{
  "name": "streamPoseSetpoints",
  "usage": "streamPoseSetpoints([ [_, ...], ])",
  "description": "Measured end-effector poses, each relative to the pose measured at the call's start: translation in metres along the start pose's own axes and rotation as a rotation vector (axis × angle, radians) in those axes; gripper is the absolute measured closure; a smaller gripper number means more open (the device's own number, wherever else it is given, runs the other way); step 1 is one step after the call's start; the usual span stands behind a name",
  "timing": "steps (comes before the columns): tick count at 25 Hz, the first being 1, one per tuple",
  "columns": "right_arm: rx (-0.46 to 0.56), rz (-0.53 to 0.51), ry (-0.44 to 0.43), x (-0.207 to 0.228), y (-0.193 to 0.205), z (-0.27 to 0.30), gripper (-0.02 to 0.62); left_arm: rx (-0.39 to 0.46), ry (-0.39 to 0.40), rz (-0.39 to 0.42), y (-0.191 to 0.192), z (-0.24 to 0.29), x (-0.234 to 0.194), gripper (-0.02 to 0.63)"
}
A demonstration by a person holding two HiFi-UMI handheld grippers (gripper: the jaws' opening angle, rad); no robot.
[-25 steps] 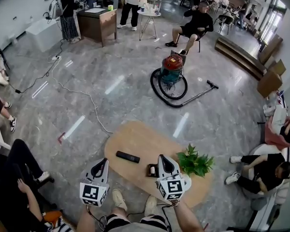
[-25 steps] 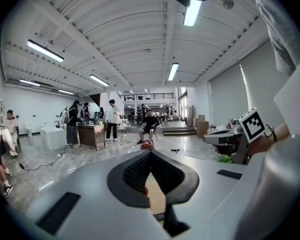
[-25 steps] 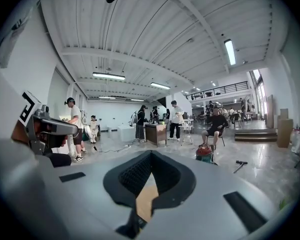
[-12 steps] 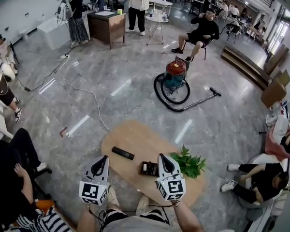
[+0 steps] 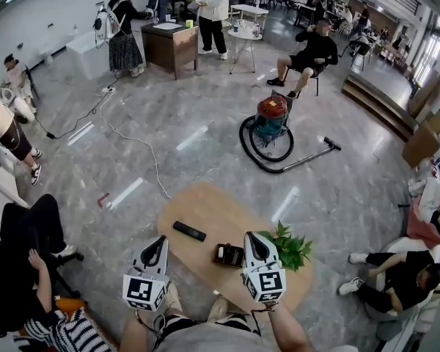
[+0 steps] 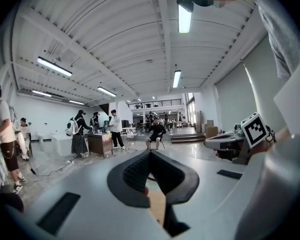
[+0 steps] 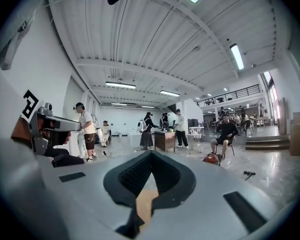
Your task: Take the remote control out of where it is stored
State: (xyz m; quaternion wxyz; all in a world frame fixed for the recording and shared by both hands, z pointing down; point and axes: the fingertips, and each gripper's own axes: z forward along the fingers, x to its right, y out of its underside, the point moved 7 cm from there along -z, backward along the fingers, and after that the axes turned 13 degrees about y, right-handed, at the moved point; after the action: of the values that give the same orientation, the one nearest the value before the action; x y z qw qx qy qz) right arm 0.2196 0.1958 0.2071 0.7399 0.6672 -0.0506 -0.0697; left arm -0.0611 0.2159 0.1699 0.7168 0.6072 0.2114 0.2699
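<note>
Head view looks steeply down on the table (image 5: 213, 207); both gripper views face level, sharing the far seated person (image 6: 155, 132).

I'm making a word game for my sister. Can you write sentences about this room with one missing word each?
The remote control lying on the wooden table is coloured ____.
The leafy plant at the table's right end is ____.
The jaws of the left gripper and the right gripper are both ____, with nothing between them.
Out on the floor, the vacuum cleaner has a ____ top.

Missing words: black; green; shut; red.
</note>
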Motion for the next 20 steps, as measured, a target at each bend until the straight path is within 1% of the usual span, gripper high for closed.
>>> streamPoseSetpoints([
  [2, -0.002, 0.000, -0.005, -0.002, 0.001, -0.001, 0.589, 0.001, 0.010, 0.020, -0.003, 0.001, 0.003, 0.601],
  [6, -0.003, 0.003, -0.008, -0.005, 0.004, -0.004, 0.589, 0.025, 0.024, 0.014, -0.004, 0.001, 0.005, 0.601],
  [11, -0.035, 0.002, -0.010, -0.009, 0.013, -0.004, 0.588, -0.007, 0.050, 0.041, -0.002, 0.008, 0.007, 0.601],
  [20, -0.098, -0.017, 0.015, -0.006, 0.045, 0.000, 0.588, -0.010, 0.064, -0.033, 0.028, 0.027, -0.001, 0.601],
])
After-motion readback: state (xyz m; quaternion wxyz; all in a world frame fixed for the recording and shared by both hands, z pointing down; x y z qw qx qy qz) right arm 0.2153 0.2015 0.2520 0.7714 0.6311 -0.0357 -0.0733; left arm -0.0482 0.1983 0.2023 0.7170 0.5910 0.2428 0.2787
